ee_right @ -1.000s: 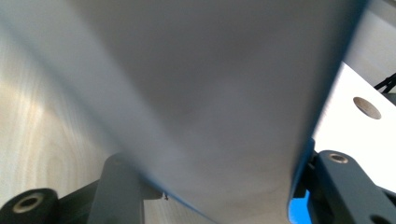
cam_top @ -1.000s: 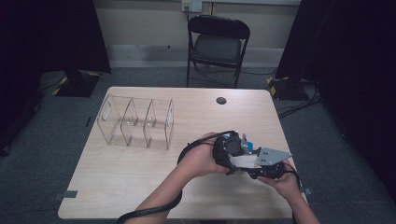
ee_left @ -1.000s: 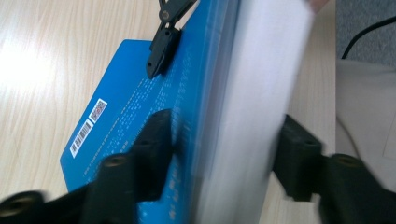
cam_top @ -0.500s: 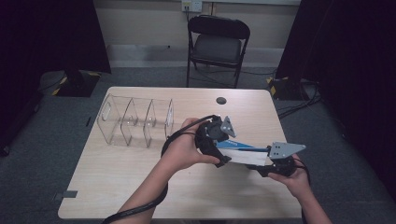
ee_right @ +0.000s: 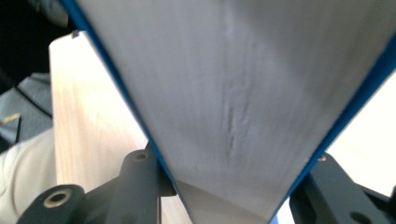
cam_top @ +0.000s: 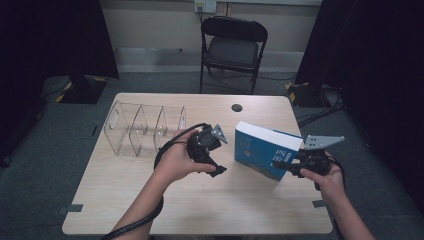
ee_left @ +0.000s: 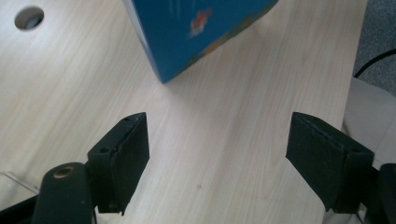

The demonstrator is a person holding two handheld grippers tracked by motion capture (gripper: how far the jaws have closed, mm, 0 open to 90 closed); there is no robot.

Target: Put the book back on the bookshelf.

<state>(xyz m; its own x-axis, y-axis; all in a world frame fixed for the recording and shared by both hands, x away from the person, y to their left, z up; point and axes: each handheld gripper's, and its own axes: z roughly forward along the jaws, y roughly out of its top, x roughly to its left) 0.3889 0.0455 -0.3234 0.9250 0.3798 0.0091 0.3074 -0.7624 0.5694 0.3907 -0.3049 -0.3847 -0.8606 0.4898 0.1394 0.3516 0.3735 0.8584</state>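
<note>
Trouble, if it comes, will come from the blue book (cam_top: 267, 150), because it hangs off one corner only: the right gripper (cam_top: 292, 164) has just been closing and now pinches the book's lower right end, the jaws clamped on either cover with the pale page edge (ee_right: 243, 93) standing up between them in the right gripper view. The book is tilted up off the wooden table (cam_top: 200, 210), over its right half, its low corner close to the wood. The left gripper (cam_top: 212, 162) has just been opening and is empty, its jaws spread wide, just left of the book and not touching it. With so short a bite on a heavy, slick-covered thing, I would guess the book could swing down or slide out of the jaws, or the covers could splay and the pages sag. The clear divided organizer (cam_top: 142, 130) sits well apart on the table's left half; carrying the book that far in one grip risks clipping a divider and shoving the light rack along.
</note>
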